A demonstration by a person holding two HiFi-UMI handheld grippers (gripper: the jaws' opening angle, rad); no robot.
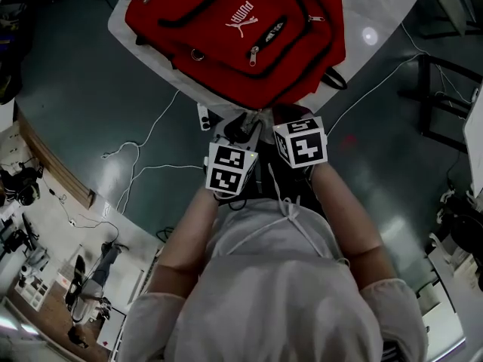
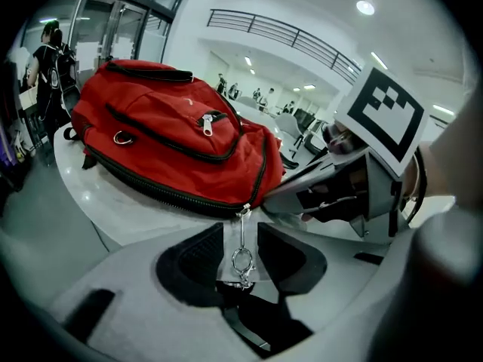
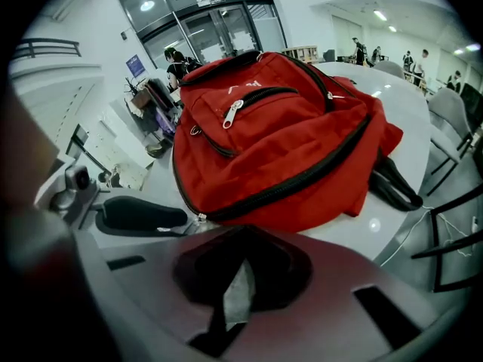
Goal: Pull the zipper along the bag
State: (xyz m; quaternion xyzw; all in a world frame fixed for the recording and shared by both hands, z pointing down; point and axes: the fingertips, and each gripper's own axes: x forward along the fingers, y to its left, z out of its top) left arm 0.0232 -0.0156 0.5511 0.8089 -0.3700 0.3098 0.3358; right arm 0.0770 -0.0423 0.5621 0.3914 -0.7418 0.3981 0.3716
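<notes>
left claw [image 2: 241, 236] apart, silver ring zipper pull [image 2: 242, 262] between | right claw [image 3: 245, 236] together, beside red fabric backpack [image 3: 287, 149] on white worktop [image 2: 106, 206]

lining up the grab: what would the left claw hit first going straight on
The left claw likely meets the zipper pull hanging between its open jaws; the red bag sits behind, depth unclear.

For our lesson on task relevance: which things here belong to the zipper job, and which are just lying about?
Job: red backpack; zipper pull, between the jaws of the open left gripper; right gripper, shut.
Lying about: white cables on the floor; chair beside the table.
</notes>
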